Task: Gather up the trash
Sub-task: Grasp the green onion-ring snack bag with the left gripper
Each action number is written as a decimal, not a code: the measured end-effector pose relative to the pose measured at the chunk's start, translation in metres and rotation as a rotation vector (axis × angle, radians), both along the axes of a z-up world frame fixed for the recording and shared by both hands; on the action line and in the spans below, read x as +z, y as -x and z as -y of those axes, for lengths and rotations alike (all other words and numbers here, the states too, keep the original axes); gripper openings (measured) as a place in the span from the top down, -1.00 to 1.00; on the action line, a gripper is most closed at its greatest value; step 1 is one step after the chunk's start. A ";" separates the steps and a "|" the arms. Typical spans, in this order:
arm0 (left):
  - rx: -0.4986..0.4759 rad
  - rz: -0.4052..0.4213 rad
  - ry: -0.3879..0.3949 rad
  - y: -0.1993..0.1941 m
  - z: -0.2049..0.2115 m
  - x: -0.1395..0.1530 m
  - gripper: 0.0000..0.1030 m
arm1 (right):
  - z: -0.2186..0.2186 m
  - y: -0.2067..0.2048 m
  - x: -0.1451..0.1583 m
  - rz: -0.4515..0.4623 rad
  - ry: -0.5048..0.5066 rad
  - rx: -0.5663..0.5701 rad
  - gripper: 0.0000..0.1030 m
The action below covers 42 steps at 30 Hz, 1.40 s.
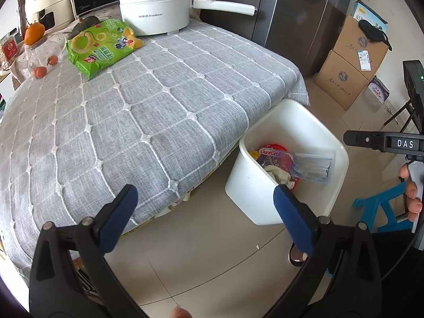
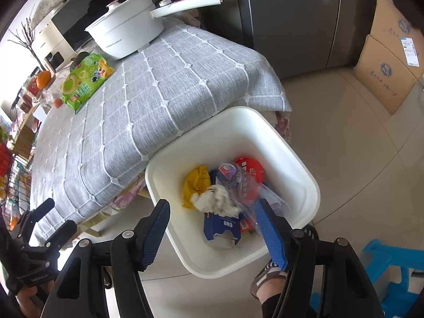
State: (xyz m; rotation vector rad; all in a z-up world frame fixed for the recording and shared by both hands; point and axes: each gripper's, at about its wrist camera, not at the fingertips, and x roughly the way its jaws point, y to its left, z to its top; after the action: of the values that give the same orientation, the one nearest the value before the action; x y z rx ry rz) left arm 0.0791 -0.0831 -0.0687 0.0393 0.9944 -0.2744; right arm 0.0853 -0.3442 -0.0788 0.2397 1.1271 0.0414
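Trash bin (image 2: 291, 159) beside table edge (image 2: 201, 129) (floor-standing), both jaws apart.

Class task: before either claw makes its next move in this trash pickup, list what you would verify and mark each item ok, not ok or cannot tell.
1. Left claw open and empty: ok.
2. Right claw open and empty: ok.
3. White trash bin upright on the floor beside the table: ok.
4. Room left in the bin above the wrappers: ok.
5. Near part of the grey tablecloth bare of trash: ok.
6. Green snack bag at the far end is trash or still full: cannot tell.
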 end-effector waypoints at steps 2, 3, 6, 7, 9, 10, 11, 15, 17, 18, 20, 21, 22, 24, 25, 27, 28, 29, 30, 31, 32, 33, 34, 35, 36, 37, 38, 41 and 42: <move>0.008 0.001 0.001 0.002 -0.006 0.001 -0.97 | -0.006 -0.001 0.003 0.007 -0.002 0.003 -0.40; 0.013 0.002 0.001 0.002 -0.009 0.001 -0.97 | -0.008 -0.002 0.004 0.009 0.000 0.006 -0.41; 0.030 0.002 0.004 0.004 -0.020 0.003 -0.97 | -0.018 -0.003 0.006 0.018 0.016 0.019 -0.46; 0.036 0.002 0.007 0.005 -0.024 0.004 -0.97 | -0.021 -0.005 0.006 0.021 0.021 0.023 -0.46; 0.052 0.003 0.013 0.005 -0.032 0.005 -0.97 | -0.027 -0.007 0.008 0.027 0.031 0.030 -0.49; 0.059 0.003 0.015 0.005 -0.037 0.006 -0.97 | -0.030 -0.007 0.009 0.030 0.032 0.033 -0.50; 0.067 0.004 0.017 0.005 -0.041 0.006 -0.97 | -0.033 -0.008 0.010 0.034 0.033 0.036 -0.52; 0.103 -0.004 0.019 0.003 -0.063 0.008 -0.97 | -0.048 -0.015 0.014 0.046 0.031 0.045 -0.57; 0.122 -0.012 0.020 -0.004 -0.076 0.009 -0.97 | -0.056 -0.020 0.016 0.050 0.030 0.055 -0.58; 0.130 -0.016 0.024 -0.008 -0.082 0.009 -0.97 | -0.061 -0.024 0.018 0.055 0.029 0.061 -0.58; 0.147 -0.018 0.031 -0.019 -0.095 0.011 -0.97 | -0.070 -0.031 0.021 0.066 0.034 0.071 -0.59; 0.155 -0.019 0.030 -0.025 -0.102 0.011 -0.97 | -0.075 -0.035 0.023 0.072 0.037 0.076 -0.59; 0.162 -0.018 0.029 -0.033 -0.107 0.012 -0.97 | -0.080 -0.040 0.025 0.078 0.038 0.082 -0.59; 0.177 -0.014 0.030 -0.049 -0.118 0.013 -0.97 | -0.089 -0.050 0.029 0.092 0.040 0.093 -0.60; 0.183 -0.014 0.035 -0.058 -0.123 0.013 -0.97 | -0.094 -0.056 0.031 0.100 0.042 0.098 -0.60; 0.208 -0.009 0.053 -0.078 -0.135 0.013 -0.97 | -0.102 -0.067 0.035 0.112 0.050 0.105 -0.61; 0.225 -0.006 0.056 -0.089 -0.140 0.012 -0.97 | -0.106 -0.074 0.037 0.119 0.056 0.108 -0.61; 0.239 -0.002 0.056 -0.100 -0.145 0.012 -0.97 | -0.111 -0.081 0.039 0.127 0.063 0.111 -0.61; 0.251 0.003 0.061 -0.112 -0.149 0.010 -0.97 | -0.116 -0.087 0.041 0.135 0.069 0.113 -0.61; 0.262 0.008 0.070 -0.124 -0.154 0.008 -0.95 | -0.121 -0.093 0.043 0.143 0.075 0.117 -0.61; 0.268 0.013 0.085 -0.136 -0.159 0.006 -0.88 | -0.126 -0.099 0.044 0.152 0.083 0.122 -0.61; 0.273 0.015 0.100 -0.148 -0.163 0.003 -0.82 | -0.130 -0.105 0.045 0.162 0.096 0.128 -0.61; 0.275 0.018 0.117 -0.161 -0.167 0.000 -0.80 | -0.134 -0.109 0.045 0.169 0.111 0.134 -0.61; 0.275 0.024 0.135 -0.173 -0.170 -0.003 -0.74 | -0.138 -0.114 0.044 0.178 0.133 0.142 -0.61; 0.274 0.030 0.150 -0.185 -0.172 -0.006 -0.69 | -0.140 -0.118 0.044 0.185 0.155 0.149 -0.61; 0.273 0.036 0.162 -0.196 -0.174 -0.010 -0.66 | -0.143 -0.121 0.042 0.189 0.172 0.156 -0.61; 0.272 0.044 0.172 -0.206 -0.175 -0.013 -0.62 | -0.145 -0.124 0.041 0.190 0.187 0.162 -0.61; 0.280 0.055 0.202 -0.233 -0.179 -0.027 -0.57 | -0.149 -0.131 0.039 0.197 0.201 0.174 -0.62; 0.285 0.053 0.212 -0.241 -0.180 -0.033 -0.51 | -0.150 -0.132 0.038 0.197 0.202 0.176 -0.61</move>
State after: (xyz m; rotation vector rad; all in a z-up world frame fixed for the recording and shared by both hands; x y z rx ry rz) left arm 0.3197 0.0973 -0.1020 -0.2854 0.9013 -0.1155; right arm 0.2168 -0.1942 -0.0403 -0.0433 0.9457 0.1042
